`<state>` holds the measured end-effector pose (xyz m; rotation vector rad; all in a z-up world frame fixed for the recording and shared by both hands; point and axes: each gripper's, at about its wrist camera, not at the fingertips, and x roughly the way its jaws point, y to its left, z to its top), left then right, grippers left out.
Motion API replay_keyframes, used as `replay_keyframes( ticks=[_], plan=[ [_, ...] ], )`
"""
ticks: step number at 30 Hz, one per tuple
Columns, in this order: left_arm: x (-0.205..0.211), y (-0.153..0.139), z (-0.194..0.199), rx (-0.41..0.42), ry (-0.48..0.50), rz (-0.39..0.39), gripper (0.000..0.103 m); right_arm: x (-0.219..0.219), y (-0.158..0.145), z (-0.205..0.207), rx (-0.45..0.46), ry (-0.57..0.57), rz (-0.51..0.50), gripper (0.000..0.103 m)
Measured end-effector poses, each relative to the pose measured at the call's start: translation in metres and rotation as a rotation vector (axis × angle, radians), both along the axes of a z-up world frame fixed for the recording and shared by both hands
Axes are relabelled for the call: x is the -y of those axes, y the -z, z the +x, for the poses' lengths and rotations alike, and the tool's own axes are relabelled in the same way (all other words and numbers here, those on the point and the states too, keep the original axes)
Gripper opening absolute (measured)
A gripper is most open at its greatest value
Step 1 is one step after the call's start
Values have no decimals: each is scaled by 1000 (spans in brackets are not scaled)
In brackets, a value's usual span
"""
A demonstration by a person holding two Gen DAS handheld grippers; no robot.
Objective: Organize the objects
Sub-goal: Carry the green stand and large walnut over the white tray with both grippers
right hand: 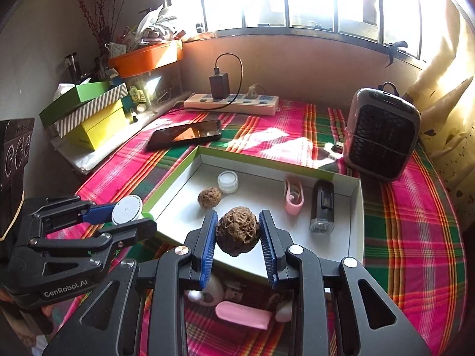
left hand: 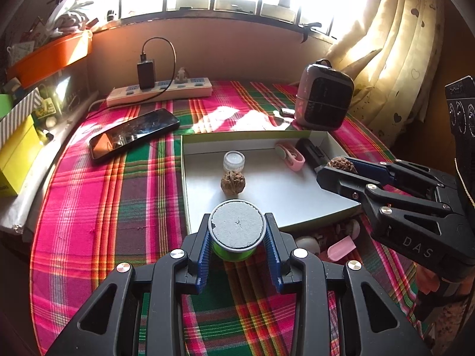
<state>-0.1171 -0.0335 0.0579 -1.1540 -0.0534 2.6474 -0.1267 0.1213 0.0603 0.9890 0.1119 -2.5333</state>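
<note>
**Both claws loaded, held over the near edge of the tray**

Left claw (left hand: pixel 236 238): black plastic linkage, ribbed blue pads clamped on the sides of a small green cylindrical spool with a flat grey-white round top (left hand: pixel 236 229). Pads press on both sides, a firm grip. The spool is off the cloth, just short of the tray's near wall; the top face is matte and slightly speckled.

Right claw (right hand: pixel 237 231): same build, pads shut on a brown wrinkled walnut (right hand: pixel 237 230), roundish with a deeply pitted shell. The nut sits over the near part of the tray and is not touching its floor.

Shallow white cardboard tray with a green outer rim (right hand: pixel 354 222): rectangular, matte floor, low walls. Inside:
- second brown wrinkled walnut (right hand: pixel 209 197), loose on the floor
- small clear plastic jar with a white lid (right hand: pixel 228 181), just beside that nut, behind it
- pink soft loop-shaped strap (right hand: pixel 294 200), lying flat
- black rectangular device with a clear end (right hand: pixel 322 209), lying beside the strap, toward the right wall

The table wears a pink, green and red plaid cloth (left hand: pixel 98 207). On the cloth in front of the tray: a pink flat oblong piece (right hand: pixel 242 314) and small white rounded bits, partly hidden by the right claw.

Behind the tray: glossy black smartphone (left hand: pixel 133 133) face up, white power strip (left hand: pixel 160 92) with a black charger plugged in, grey boxy heater with a dark grille (right hand: pixel 381 136).
</note>
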Motion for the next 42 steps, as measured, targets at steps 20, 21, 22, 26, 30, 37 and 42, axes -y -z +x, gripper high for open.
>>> replay_keyframes(
  ticks=[20,21,22,26,30,37,42],
  plan=[
    [-10,21,-37,47,14,6,31,13,32,-86,137,24,25,30],
    [-11,23,-38,52,12,5,31,15,34,-88,142,23,28,30],
    [-11,24,-39,55,13,7,31,15,36,-91,150,20,30,30],
    [-11,27,-44,62,11,7,31,18,42,-101,170,30,53,30],
    [-12,32,-48,73,11,3,31,21,45,-105,184,25,64,30],
    [-16,37,-52,81,24,1,31,23,49,-109,197,29,85,30],
    [-18,37,-52,78,31,-9,31,26,51,-111,206,36,99,30]
  ],
)
